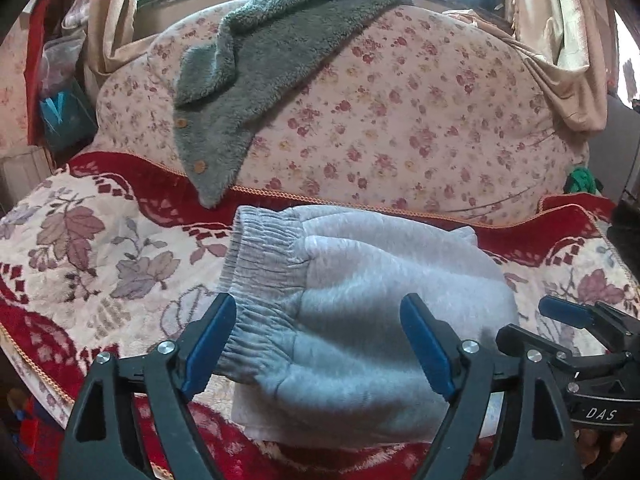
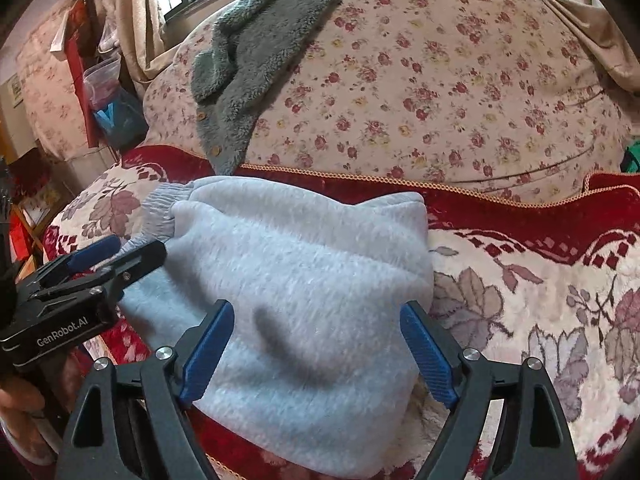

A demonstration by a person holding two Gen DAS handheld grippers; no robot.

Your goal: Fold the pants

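Already bundled, the grey pants lay crosswise on the red floral blanket, waistband end nearer the left tool; both it and the right tool gaped open, empty, over them.

Right claw gapes over folded grey pants.

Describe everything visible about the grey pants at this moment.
The grey pants look like soft, fuzzy fleece sweatpants, already folded into a compact, puffy bundle. A ribbed, gathered elastic band in slightly darker grey runs along their left end. They lie on the red-and-cream floral blanket, just in front of the rose-print cushion. The left gripper and right gripper are both open over the bundle, jaws spread to either side of it, clamping nothing.
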